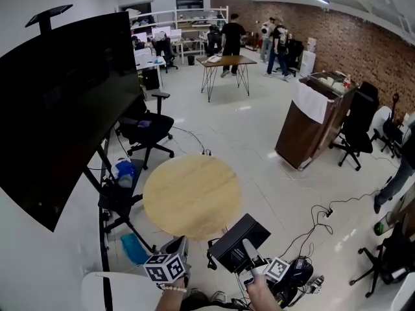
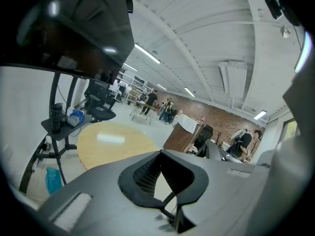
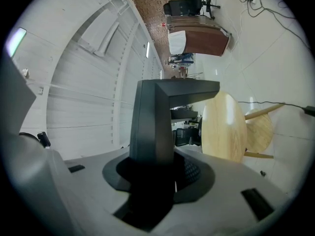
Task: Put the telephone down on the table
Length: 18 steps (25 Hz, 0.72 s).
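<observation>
A round light-wood table (image 1: 191, 196) stands just ahead of me. In the head view my right gripper (image 1: 249, 253) is shut on a black telephone (image 1: 237, 240), held in the air off the table's near right edge. In the right gripper view the telephone (image 3: 157, 122) rises as a dark slab from between the jaws of the right gripper (image 3: 158, 177), with the table (image 3: 224, 127) beyond it. My left gripper (image 1: 176, 245), with its marker cube, hovers near the table's front edge. In the left gripper view the left gripper (image 2: 162, 173) looks shut and holds nothing, and the table (image 2: 110, 141) lies ahead of it.
A big black screen (image 1: 65, 102) on a stand fills the left. A black office chair (image 1: 148, 131) and a low shelf with blue items (image 1: 124, 172) stand left of the table. A wooden podium (image 1: 311, 122) stands at the right, cables (image 1: 314, 216) trail on the floor, and people stand at the back.
</observation>
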Each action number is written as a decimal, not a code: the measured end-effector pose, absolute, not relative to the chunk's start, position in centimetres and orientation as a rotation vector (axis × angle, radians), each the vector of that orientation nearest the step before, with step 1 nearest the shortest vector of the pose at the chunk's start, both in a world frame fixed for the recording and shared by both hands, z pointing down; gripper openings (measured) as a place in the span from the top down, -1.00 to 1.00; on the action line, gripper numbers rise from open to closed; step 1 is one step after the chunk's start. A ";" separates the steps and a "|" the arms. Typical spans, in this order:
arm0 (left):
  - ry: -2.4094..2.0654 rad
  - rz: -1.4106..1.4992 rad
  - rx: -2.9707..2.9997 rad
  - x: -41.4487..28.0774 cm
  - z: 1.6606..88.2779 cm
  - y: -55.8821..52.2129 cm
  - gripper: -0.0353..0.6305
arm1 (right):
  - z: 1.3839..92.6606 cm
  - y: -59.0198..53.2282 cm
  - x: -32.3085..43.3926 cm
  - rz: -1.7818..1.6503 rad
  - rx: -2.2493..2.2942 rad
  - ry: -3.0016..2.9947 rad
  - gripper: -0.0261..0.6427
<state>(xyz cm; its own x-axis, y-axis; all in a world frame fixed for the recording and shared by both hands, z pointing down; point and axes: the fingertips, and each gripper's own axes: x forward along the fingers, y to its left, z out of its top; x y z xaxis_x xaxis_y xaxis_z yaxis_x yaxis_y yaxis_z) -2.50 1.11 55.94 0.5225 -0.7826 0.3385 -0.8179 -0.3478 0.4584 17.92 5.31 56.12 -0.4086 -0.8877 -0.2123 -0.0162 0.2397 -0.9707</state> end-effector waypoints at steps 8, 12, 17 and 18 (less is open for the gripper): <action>-1.320 0.090 2.159 -2.5 56.6 1.0 0.94 | 56.5 4.9 17.6 -1.307 -0.841 1.679 0.40; -1.318 0.100 2.142 -2.9 57.6 0.0 0.94 | 57.0 3.9 17.1 -1.321 -0.838 1.682 0.40; -1.317 0.100 2.137 -3.6 58.0 -2.4 0.94 | 57.3 1.6 16.2 -1.330 -0.845 1.692 0.40; -1.315 0.101 2.137 -3.7 58.1 -2.9 0.94 | 57.4 1.1 16.0 -1.331 -0.851 1.698 0.40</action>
